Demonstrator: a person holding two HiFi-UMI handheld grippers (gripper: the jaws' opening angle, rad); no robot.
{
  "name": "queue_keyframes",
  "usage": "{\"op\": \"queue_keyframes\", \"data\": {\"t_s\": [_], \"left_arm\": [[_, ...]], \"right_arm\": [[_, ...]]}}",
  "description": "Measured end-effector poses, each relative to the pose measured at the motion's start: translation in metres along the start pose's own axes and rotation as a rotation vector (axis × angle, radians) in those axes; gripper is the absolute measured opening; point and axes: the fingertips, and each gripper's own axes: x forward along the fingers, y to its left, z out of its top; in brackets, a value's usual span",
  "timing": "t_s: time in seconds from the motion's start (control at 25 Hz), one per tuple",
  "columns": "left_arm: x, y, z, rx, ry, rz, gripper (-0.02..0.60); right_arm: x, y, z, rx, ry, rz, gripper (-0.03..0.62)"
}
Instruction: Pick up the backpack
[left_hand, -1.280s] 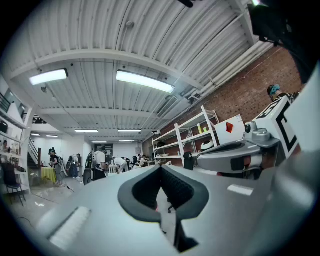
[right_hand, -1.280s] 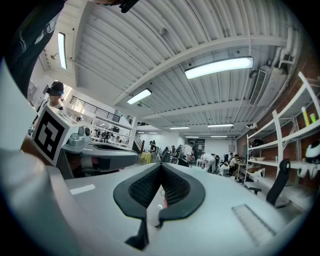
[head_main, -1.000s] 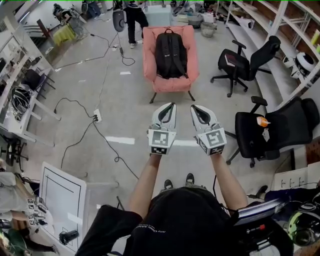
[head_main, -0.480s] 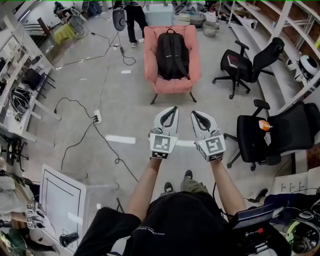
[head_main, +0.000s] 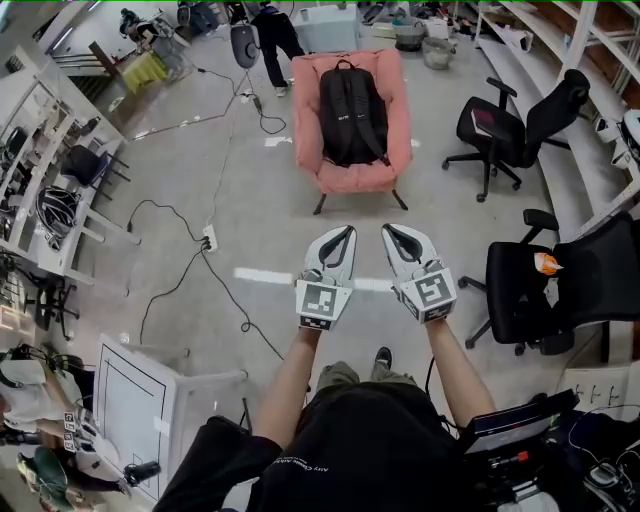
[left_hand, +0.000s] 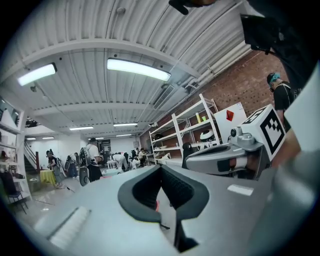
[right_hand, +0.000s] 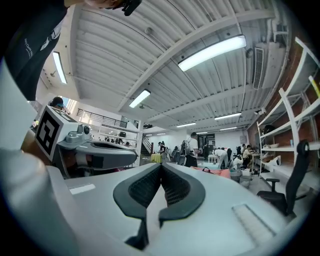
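Observation:
A black backpack (head_main: 353, 112) stands upright against the back of a pink armchair (head_main: 311, 120) at the far middle of the head view. My left gripper (head_main: 345, 232) and right gripper (head_main: 388, 231) are held side by side at arm's length, pointing level toward the chair, well short of it. Both are shut with nothing between the pads. In the left gripper view the left gripper (left_hand: 161, 167) has its jaws together. The right gripper view shows the right gripper (right_hand: 161, 166) the same way, with the pink armchair (right_hand: 216, 173) small in the distance.
Two black office chairs (head_main: 512, 120) (head_main: 560, 290) stand to the right beside shelving (head_main: 600, 60). Cables (head_main: 225, 300) and a power strip (head_main: 209, 238) lie on the floor to the left. A white desk (head_main: 135, 400) is at near left. A person (head_main: 275, 30) stands behind the armchair.
The person has stepped forward, and the armchair with the backpack looks a little nearer. Both grippers stayed shut and side by side, carried forward with the body.

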Motion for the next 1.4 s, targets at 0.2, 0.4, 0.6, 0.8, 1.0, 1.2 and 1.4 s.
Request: {"op": "queue_keyframes", "data": {"t_s": [0.2,0.4,0.6,0.8,1.0,1.2,1.4], "left_arm": [[0.019,0.01,-0.016,-0.001,0.036,0.006,0.002],[0.036,0.04,-0.032,-0.037,0.031,0.005,0.002],[0.068,0.091,-0.037,-0.07,-0.023,-0.009,0.002],[0.103,0.134,-0.039,-0.097,-0.029,-0.036,0.002],[0.131,0.152,-0.051,-0.106,-0.031,-0.095,0.002],[0.157,0.168,-0.068,-0.135,-0.013,-0.137,0.002],[0.201,0.179,-0.08,-0.142,-0.008,-0.159,0.002]], "right_arm": [[0.018,-0.014,-0.019,0.019,0.029,0.015,0.012],[0.05,-0.019,-0.03,0.015,0.063,0.015,0.011],[0.107,-0.032,-0.023,-0.015,0.069,-0.004,0.012],[0.156,-0.053,-0.006,-0.027,0.068,-0.036,0.012],[0.187,-0.064,-0.012,-0.037,0.092,-0.063,0.012],[0.216,-0.075,-0.025,-0.032,0.123,-0.073,0.012],[0.243,-0.112,-0.034,-0.006,0.118,-0.084,0.012]]}}
